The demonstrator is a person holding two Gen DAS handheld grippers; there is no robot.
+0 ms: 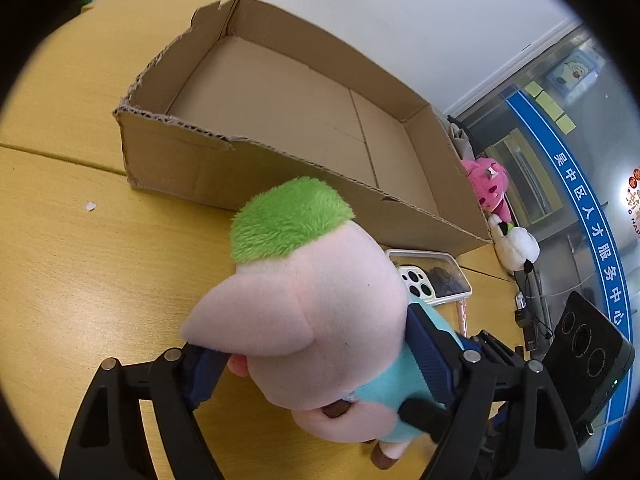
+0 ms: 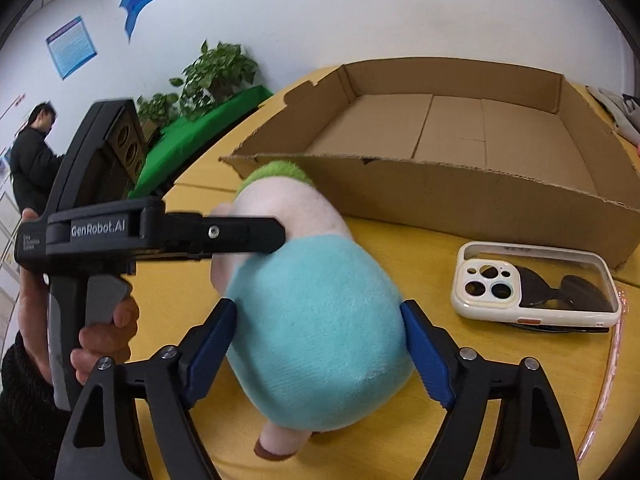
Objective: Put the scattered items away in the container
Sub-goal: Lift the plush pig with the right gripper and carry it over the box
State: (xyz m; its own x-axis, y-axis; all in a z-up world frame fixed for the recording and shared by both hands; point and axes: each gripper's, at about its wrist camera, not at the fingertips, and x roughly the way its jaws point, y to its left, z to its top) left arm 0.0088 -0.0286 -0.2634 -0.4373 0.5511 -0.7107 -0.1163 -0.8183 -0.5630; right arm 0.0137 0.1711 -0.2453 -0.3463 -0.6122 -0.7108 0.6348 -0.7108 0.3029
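Note:
A pink plush pig [image 1: 316, 300] with green hair and a light blue shirt is on the yellow table in front of an open cardboard box [image 1: 280, 92]. My left gripper [image 1: 316, 364] is shut on the pig near its neck. My right gripper [image 2: 320, 344] is shut on the pig's blue body [image 2: 320, 320] from behind. The left gripper [image 2: 248, 236] shows in the right wrist view, reaching in from the left. The box [image 2: 452, 128] has nothing in it. A phone case [image 2: 536, 284] lies on the table to the right of the pig.
The phone case [image 1: 432, 276] sits between the pig and the box. A pink plush [image 1: 488, 184] and a white plush [image 1: 516, 244] lie beyond the box's right end. A person [image 2: 32, 160], plants [image 2: 212, 76] and a green cloth [image 2: 192, 140] are at the far left.

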